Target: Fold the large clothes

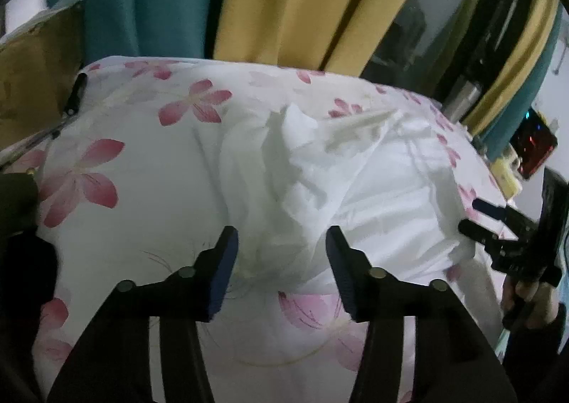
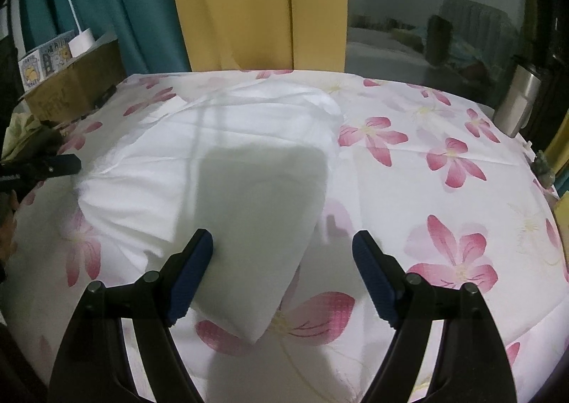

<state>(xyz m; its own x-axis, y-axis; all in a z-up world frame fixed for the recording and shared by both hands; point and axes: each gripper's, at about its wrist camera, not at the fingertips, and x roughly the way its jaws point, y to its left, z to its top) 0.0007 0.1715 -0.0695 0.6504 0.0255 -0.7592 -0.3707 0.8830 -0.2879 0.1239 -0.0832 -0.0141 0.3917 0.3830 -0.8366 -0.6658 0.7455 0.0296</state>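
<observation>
A white garment (image 1: 320, 182) lies crumpled on a bed cover (image 1: 149, 139) printed with pink flowers. My left gripper (image 1: 282, 239) hovers over the garment's near edge, open, with nothing between its blue pads. Further right the right gripper (image 1: 473, 216) shows, held by a hand (image 1: 533, 300) over the garment's right side. In the right wrist view the garment (image 2: 213, 161) lies flatter, one corner reaching toward the camera. My right gripper (image 2: 282, 239) stands open above that corner and holds nothing. The left gripper (image 2: 67, 163) pokes in from the left edge.
Teal and yellow curtains (image 1: 284, 1) hang behind the bed. A cardboard box (image 2: 71, 83) bearing a white lamp (image 2: 76, 36) stands at the back left. A steel tumbler (image 2: 519, 100) stands at the back right, and a red-lit device (image 1: 537, 150) sits beside the bed.
</observation>
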